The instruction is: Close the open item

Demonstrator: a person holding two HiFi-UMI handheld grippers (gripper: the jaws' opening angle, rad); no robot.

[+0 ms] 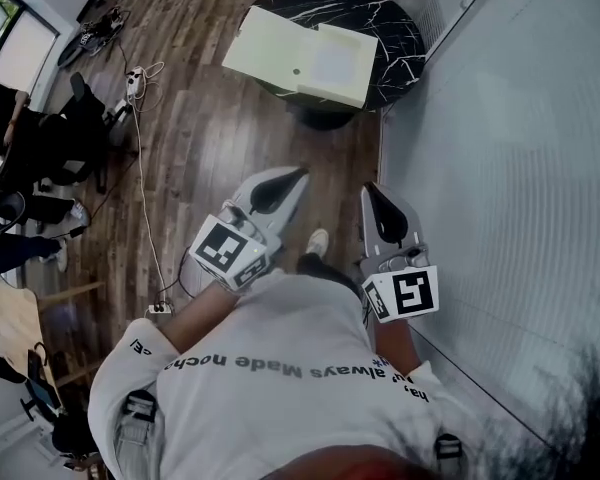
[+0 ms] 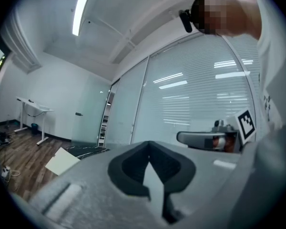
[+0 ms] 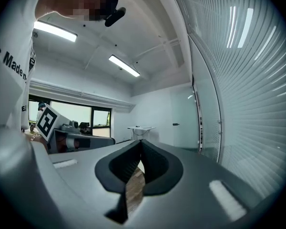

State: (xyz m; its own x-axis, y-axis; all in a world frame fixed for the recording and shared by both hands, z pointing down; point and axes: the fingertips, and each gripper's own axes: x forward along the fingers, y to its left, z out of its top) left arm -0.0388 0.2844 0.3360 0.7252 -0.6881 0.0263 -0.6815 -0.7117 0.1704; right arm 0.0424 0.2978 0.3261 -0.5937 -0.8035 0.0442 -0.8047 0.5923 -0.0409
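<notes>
Fingers (image 2: 128, 168) first: pressed together on the left gripper (image 2: 149, 143), tips meeting, nothing pinched. Same story on the right gripper (image 3: 140, 142), pads (image 3: 155, 168) closed tip to tip, with only wooden floor (image 3: 133, 194) glimpsed through the wedge beneath. Both empty, both held out level at lower centre of the head view, with a pale blind-covered wall (image 1: 520, 168) filling the right side. As for the job, nothing done yet by the look of it. Up at top centre of the head view, well apart from both grippers, lies the cream box (image 1: 280, 48) on a round black table (image 1: 400, 23), wide open, spread as two pale panels side by side. Left to do, at a guess: reach the table, get a closed tip behind one panel, swing it over onto the other and press it down. Hard to tell from here which panel counts as the lid. Long axis running across the frame from upper left down to lower right, only slightly tilted. Fold line crossing that, roughly top to bottom. Left panel larger, marked with a small dark dot, and apparently poking out past the table's left edge. Also caught at lower left of the left gripper view — a pale slanted slab beside the dark tabletop.
</notes>
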